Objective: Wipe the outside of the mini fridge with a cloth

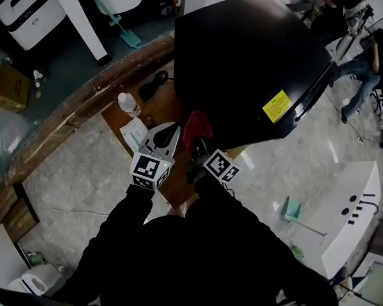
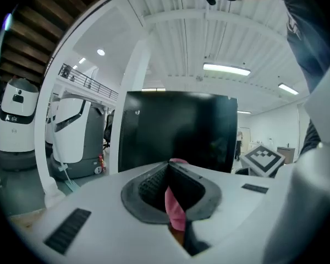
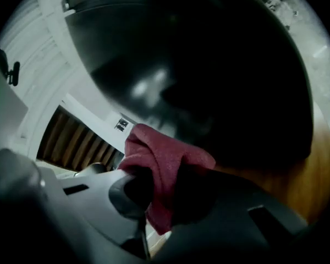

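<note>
The black mini fridge [image 1: 249, 56] stands on a wooden table [image 1: 76, 104] and fills the right gripper view [image 3: 209, 65]. My right gripper [image 1: 197, 144] is shut on a red cloth [image 1: 196, 127] bunched against the fridge's near lower side; the cloth [image 3: 165, 158] sticks out past the jaws of the right gripper [image 3: 159, 188]. My left gripper [image 1: 174, 130] hangs just left of the cloth, jaws together. In the left gripper view the jaws of that gripper [image 2: 169, 165] meet at the tip, the pink cloth [image 2: 176, 208] shows through the slot behind them, and the fridge [image 2: 176, 131] stands ahead.
A water bottle [image 1: 129, 104], a white pack [image 1: 135, 132] and a black cable [image 1: 154, 85] lie on the table left of the fridge. A yellow label [image 1: 276, 105] marks the fridge. White machines [image 1: 25, 8] and people [image 1: 364, 56] stand around on the floor.
</note>
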Motion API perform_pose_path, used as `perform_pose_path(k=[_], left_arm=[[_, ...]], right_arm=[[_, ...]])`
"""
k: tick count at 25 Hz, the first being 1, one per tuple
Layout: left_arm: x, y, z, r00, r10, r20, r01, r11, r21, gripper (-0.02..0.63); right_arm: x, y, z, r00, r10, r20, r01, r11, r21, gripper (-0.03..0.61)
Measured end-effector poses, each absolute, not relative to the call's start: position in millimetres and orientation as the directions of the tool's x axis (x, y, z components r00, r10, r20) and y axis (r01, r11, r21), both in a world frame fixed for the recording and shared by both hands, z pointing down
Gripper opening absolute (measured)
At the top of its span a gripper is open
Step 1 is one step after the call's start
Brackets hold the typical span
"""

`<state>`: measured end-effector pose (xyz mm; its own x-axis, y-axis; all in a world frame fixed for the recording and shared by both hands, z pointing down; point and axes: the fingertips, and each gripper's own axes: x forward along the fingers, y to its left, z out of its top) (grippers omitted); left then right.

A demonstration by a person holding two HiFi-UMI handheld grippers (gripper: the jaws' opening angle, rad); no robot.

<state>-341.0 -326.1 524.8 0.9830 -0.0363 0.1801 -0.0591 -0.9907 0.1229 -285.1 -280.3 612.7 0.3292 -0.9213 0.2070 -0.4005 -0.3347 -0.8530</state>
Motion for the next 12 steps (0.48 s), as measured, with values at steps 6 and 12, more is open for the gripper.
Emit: perform_pose_path(k=[6, 12], left_arm=[[-351.8, -360.3, 442.7, 0.994, -0.102, 0.051, -0.106, -0.991, 0.087, 0.005], [-348.6, -386.8, 371.6, 0.992, -0.116, -0.054, -0.116, -0.993, 0.005, 0.005]], right_arm=[[-287.7, -311.5, 477.8, 0.301, -0.954, -0.02, -0.603, -0.174, -0.778, 0.058], [-279.2, -347.1, 397.9, 0.29, -0.945, -0.154, -0.649, -0.076, -0.757, 0.058]])
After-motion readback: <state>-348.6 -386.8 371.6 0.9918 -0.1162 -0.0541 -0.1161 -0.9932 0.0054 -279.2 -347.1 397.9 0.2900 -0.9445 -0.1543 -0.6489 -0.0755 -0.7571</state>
